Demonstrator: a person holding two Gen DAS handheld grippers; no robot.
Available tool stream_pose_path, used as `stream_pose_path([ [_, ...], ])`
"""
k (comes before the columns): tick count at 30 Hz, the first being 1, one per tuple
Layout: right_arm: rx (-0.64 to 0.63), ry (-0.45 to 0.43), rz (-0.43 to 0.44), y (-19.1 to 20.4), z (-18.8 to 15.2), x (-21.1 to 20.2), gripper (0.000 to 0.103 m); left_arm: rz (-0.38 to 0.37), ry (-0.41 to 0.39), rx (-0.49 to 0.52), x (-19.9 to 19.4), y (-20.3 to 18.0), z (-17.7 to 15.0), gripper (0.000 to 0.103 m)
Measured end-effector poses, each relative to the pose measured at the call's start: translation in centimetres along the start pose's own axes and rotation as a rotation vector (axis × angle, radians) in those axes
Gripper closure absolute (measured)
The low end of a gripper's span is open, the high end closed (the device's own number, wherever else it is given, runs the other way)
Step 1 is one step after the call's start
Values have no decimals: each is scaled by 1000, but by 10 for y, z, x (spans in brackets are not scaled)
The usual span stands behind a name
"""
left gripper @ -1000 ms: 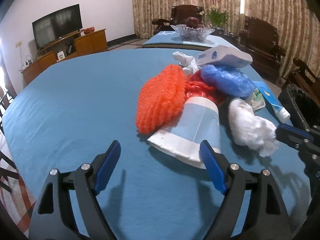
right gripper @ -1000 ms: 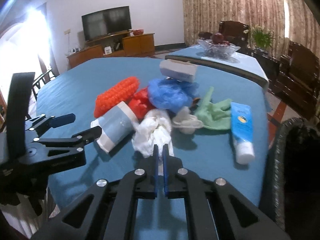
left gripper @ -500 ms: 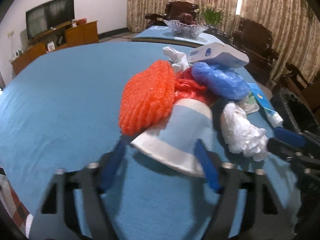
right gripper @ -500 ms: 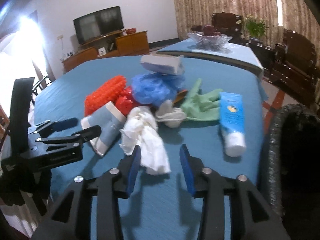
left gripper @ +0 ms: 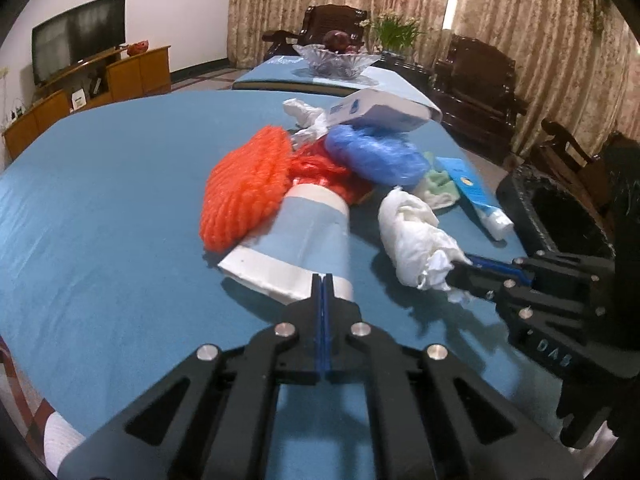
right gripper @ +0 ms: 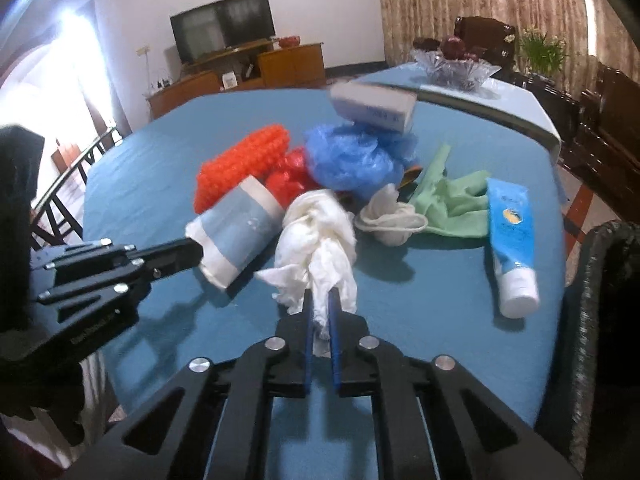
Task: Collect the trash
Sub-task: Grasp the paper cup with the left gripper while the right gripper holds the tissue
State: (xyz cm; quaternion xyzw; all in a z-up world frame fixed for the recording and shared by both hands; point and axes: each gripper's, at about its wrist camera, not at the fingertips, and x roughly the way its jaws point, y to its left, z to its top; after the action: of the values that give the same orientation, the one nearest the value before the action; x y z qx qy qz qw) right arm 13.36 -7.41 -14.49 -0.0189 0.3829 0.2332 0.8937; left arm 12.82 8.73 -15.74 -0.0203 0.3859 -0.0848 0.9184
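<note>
The left gripper (left gripper: 322, 278) has its blue pads pressed flat together, tips at the near rim of the flattened paper cup (left gripper: 304, 240); whether the cup's edge is caught between them cannot be told. From the right wrist camera, that same left gripper (right gripper: 196, 250) meets the cup (right gripper: 236, 232) at its nine o'clock end. The right gripper (right gripper: 321, 304) is closing, its jaws pinching the trailing end of the white crumpled bag (right gripper: 320, 240), which lies on the blue tablecloth (right gripper: 420, 300). At the bag's eleven o'clock sits the orange foam net (right gripper: 240, 164); at twelve, the blue plastic bag (right gripper: 356, 156) with a white box (right gripper: 372, 106) perched on top. At two o'clock lies the green glove (right gripper: 452, 204), and at three the blue tube (right gripper: 512, 240). The dark waste bin (right gripper: 600, 320) stands off the table's right edge.
</note>
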Motion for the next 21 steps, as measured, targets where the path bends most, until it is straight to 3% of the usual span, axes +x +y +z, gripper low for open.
stream_pose_path([
  [2, 4, -16, -13, -3, 0, -11, 96, 13, -3, 7, -2, -3, -1, 100],
  [4, 11, -30, -36, -7, -3, -20, 96, 32, -5, 0, 0, -1, -2, 89],
  [5, 21, -33, -44, -9, -5, -24, 96, 47, -4, -5, 1, 1, -1, 68],
  [6, 27, -31, -50, -11, -7, -25, 96, 60, -12, -15, 2, 3, 0, 53],
  [9, 47, -17, -76, -19, -11, -26, 96, 75, -14, -22, 8, 11, 5, 38],
  [14, 55, -10, -78, -20, -13, -21, 96, 57, 27, -37, 30, 27, 10, 25],
  [18, 51, -3, -78, -21, -12, -17, 96, -34, 67, -77, 46, 34, 11, 15],
  [21, 53, 5, -84, -23, -14, -15, 96, -52, 72, -67, 50, 29, 12, 17],
])
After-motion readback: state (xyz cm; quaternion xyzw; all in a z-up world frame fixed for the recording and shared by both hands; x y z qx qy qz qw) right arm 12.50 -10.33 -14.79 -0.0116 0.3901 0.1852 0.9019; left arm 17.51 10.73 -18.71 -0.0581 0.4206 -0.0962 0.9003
